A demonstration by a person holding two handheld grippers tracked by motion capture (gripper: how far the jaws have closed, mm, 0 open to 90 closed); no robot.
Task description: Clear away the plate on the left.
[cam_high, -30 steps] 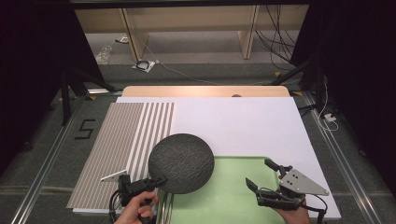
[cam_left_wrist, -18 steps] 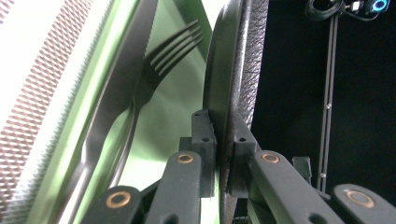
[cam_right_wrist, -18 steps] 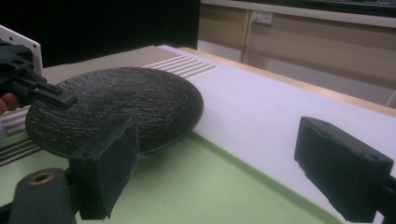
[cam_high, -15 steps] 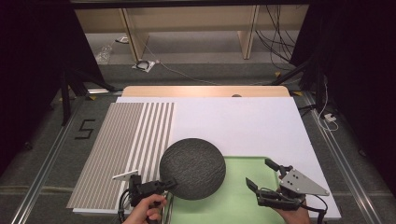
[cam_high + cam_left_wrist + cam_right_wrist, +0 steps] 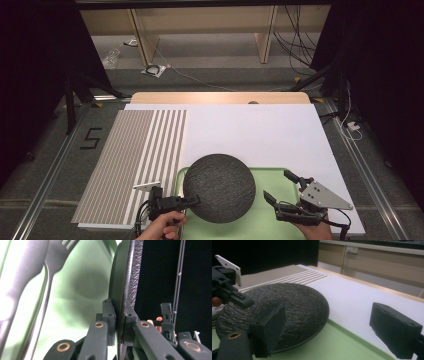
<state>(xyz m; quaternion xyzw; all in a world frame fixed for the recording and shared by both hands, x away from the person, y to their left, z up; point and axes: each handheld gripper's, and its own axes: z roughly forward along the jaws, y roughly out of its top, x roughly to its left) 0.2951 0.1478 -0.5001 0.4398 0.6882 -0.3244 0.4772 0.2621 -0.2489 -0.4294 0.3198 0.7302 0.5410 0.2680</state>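
Note:
A round dark plate (image 5: 220,187) with a rough textured face turned up hangs over the left part of a green tray (image 5: 262,222). My left gripper (image 5: 195,201) is shut on the plate's near-left rim, and in the left gripper view its pads (image 5: 110,315) pinch the rim (image 5: 127,277) edge-on above the tray (image 5: 80,290). There a blurred fork-like shape (image 5: 48,267) lies on the tray under the plate. My right gripper (image 5: 277,185) stands open over the tray's right side, just right of the plate (image 5: 287,305). Nothing sits between its fingers (image 5: 397,332).
A white sheet (image 5: 250,130) covers the table, with a brown-and-white striped mat (image 5: 135,160) on its left. The wooden table edge (image 5: 220,97) runs along the far side. Beyond it are floor, cables and shelf legs.
My left gripper has carried the plate to the right and nearer, from the striped mat's edge to over the green tray. The right gripper has kept still.

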